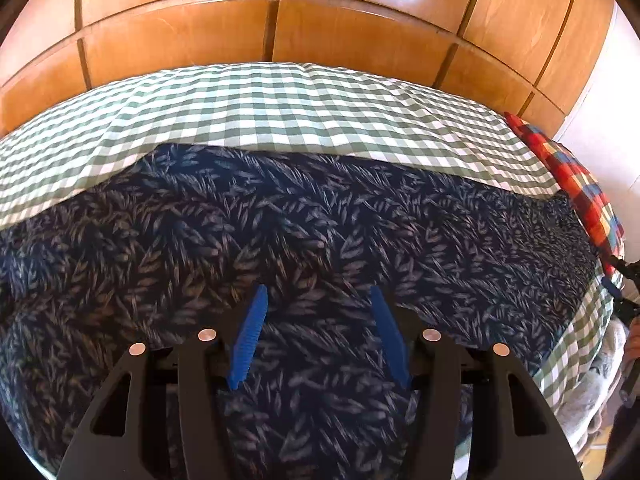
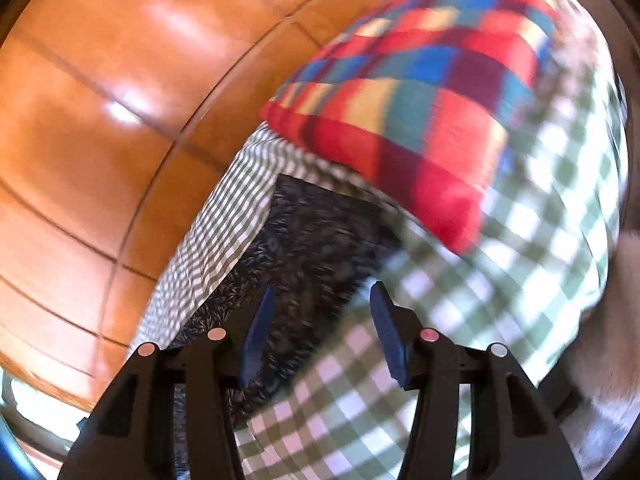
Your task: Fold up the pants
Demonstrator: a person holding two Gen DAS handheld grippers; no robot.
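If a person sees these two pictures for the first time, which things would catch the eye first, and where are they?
Probably the dark blue pants with a leaf print, spread wide over the green checked bedsheet and filling the middle of the left wrist view. Next, the bright red, blue and yellow plaid pillow, high in the right wrist view, lying on the sheet. The left hand-held gripper and the right hand-held gripper are both open, holding nothing.

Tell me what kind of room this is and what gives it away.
Most likely a bedroom. The navy leaf-print pants lie spread on a bed with a green gingham sheet, a bright plaid pillow sits at one end, and wooden wardrobe doors stand right behind it.
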